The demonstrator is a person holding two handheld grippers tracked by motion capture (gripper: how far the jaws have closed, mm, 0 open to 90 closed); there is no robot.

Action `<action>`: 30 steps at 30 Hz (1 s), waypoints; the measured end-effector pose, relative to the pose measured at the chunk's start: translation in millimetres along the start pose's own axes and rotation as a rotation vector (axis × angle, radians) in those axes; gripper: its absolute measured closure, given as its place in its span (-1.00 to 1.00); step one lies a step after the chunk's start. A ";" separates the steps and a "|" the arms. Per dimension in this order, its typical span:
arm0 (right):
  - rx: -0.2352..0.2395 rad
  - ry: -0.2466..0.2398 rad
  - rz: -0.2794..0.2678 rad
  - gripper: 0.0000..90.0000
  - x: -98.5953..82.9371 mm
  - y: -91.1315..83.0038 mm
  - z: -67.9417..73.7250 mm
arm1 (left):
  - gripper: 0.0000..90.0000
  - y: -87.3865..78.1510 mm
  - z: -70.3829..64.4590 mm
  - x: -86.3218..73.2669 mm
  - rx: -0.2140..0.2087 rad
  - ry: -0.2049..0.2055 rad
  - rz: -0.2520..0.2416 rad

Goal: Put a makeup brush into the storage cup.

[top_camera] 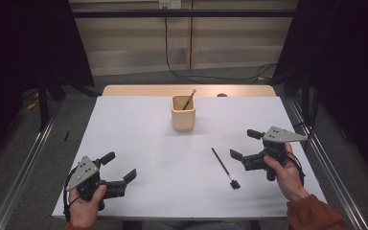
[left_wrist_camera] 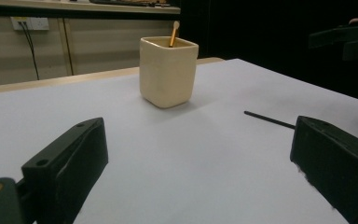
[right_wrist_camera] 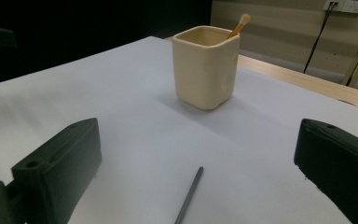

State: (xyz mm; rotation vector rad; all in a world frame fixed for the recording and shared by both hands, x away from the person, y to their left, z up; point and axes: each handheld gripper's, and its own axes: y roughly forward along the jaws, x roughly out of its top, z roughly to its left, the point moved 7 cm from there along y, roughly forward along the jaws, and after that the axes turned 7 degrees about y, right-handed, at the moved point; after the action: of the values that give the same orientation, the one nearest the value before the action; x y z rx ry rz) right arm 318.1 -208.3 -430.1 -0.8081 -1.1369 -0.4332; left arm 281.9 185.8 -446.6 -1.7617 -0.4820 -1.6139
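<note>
No lettering, label, brand or number can be read anywhere — the wall sockets, perhaps marked, are too small.

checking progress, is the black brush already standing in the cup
No, the black brush lies flat on the white table, apart from the cup, near the right claw.

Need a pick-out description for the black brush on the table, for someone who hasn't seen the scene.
On the white table, find the cream square cup near the far middle. Nearer the person and rightward, just left of the right gripper, lies the black brush. It lies flat, thin and dark, unlike the tan-handled brush standing in the cup.
</note>
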 end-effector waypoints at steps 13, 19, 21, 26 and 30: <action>0.057 -0.009 0.206 -0.99 0.5 27.1 -3.6 | -0.91 1.8 2.7 -2.1 0.005 0.008 0.020; 0.112 -0.050 0.336 -0.97 -4.9 36.2 4.3 | -0.91 2.2 4.4 -2.7 0.002 0.010 0.025; 0.103 -0.065 0.377 -0.96 -6.2 38.2 4.2 | -0.91 2.6 4.0 -2.6 0.000 0.008 0.025; 0.109 -0.068 0.485 -0.96 -12.1 42.9 4.2 | -0.91 5.6 3.1 -1.3 -0.008 0.011 0.022; 0.124 -0.045 0.571 -0.95 -21.9 45.8 3.8 | -0.91 6.7 3.6 -1.9 -0.013 0.010 0.024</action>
State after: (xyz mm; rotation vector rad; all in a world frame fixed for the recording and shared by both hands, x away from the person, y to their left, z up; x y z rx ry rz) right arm 338.4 -177.6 -465.3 -0.9909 -0.9116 0.1298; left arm 288.7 184.0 -450.0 -1.7617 -0.4451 -1.6114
